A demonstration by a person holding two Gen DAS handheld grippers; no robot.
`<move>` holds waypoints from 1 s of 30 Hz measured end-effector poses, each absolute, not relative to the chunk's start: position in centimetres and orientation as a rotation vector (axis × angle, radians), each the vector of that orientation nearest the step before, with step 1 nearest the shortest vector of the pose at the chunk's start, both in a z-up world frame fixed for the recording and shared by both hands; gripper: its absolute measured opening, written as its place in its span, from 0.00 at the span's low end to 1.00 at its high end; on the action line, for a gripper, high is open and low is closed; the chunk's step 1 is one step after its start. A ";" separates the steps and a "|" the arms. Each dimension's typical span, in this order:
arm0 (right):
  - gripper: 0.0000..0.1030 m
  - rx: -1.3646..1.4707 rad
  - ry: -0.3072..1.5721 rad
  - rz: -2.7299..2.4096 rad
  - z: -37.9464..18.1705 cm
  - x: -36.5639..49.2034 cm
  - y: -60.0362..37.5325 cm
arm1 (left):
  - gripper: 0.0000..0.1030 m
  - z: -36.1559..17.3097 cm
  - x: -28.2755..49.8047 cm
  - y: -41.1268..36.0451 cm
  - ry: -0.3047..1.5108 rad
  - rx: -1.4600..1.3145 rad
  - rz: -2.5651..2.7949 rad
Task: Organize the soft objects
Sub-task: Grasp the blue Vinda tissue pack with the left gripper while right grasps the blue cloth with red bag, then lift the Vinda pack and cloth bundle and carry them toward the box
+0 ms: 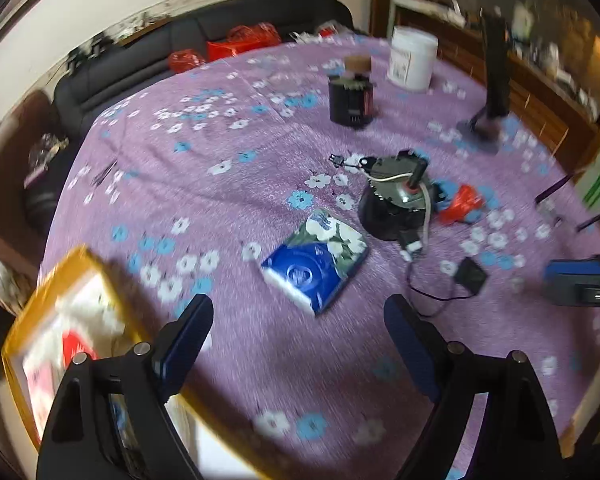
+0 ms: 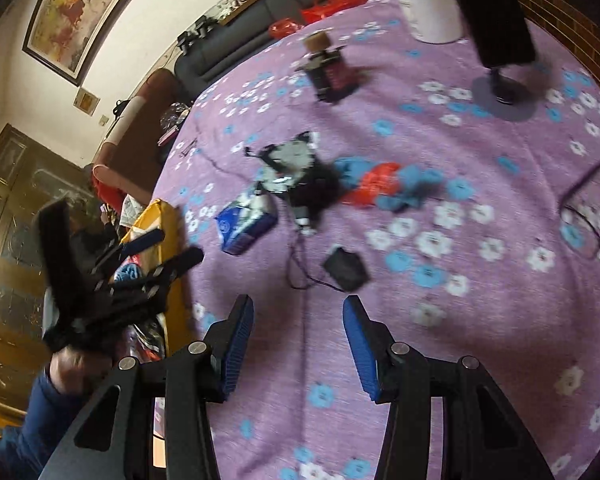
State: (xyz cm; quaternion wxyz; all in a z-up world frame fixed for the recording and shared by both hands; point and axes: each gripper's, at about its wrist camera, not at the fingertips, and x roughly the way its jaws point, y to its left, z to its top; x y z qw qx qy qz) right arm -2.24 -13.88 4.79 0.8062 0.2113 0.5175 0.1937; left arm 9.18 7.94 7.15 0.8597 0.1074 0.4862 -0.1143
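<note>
A blue tissue pack [image 1: 316,260] [image 2: 246,220] with white flowers printed on it lies on the purple flowered tablecloth [image 1: 220,200]. A blue cloth [image 2: 416,188] and a red plastic bag [image 1: 460,204] [image 2: 374,184] lie bunched beside a black round device [image 1: 396,200]. My left gripper [image 1: 299,308] is open and empty, just short of the tissue pack and next to a yellow box [image 1: 60,320] at the table's left edge. In the right wrist view the left gripper [image 2: 156,252] hangs over that yellow box [image 2: 172,264]. My right gripper [image 2: 298,312] is open with only tablecloth between its fingers.
A dark jar with a cork [image 1: 350,100], a white bucket [image 1: 414,58] and a black stand [image 1: 496,80] are at the far side. A small black adapter [image 1: 470,276] with its cable lies near the front, and spectacles [image 2: 588,224] lie at the right. A dark sofa [image 1: 180,48] is behind the table.
</note>
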 end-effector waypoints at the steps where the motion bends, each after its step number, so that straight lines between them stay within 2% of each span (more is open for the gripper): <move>1: 0.50 0.451 1.109 0.412 4.7 -2.6 -14.3 | 0.84 6.7 10.0 7.5 1.026 0.243 -0.250; 9: 0.50 0.429 1.129 0.374 4.3 -3.0 -18.0 | 0.84 1.4 15.1 5.6 1.169 0.376 -0.272; 12: 0.50 0.406 1.131 0.378 4.4 -2.2 -18.3 | 0.84 1.0 15.6 5.7 1.152 0.331 -0.270; 14: 0.50 0.392 1.129 0.384 4.5 -1.5 -18.1 | 0.74 1.0 15.7 6.1 1.155 0.279 -0.255; 15: 0.51 0.376 1.127 0.390 4.6 -0.8 -17.8 | 0.59 1.1 15.6 6.2 1.154 0.243 -0.260; 16: 0.51 0.361 1.125 0.392 4.6 -0.3 -17.5 | 0.50 1.2 15.4 6.3 1.153 0.215 -0.252; 23: 0.54 0.270 1.111 0.374 3.4 4.9 -15.8 | 0.50 1.6 10.7 5.5 1.181 0.099 -0.210; 25: 0.60 0.244 1.112 0.358 2.7 6.9 -15.4 | 0.50 1.8 8.7 5.0 1.179 0.073 -0.212; 30: 0.60 0.200 1.144 0.354 0.1 9.9 -14.5 | 0.50 1.8 3.7 3.8 1.171 0.071 -0.187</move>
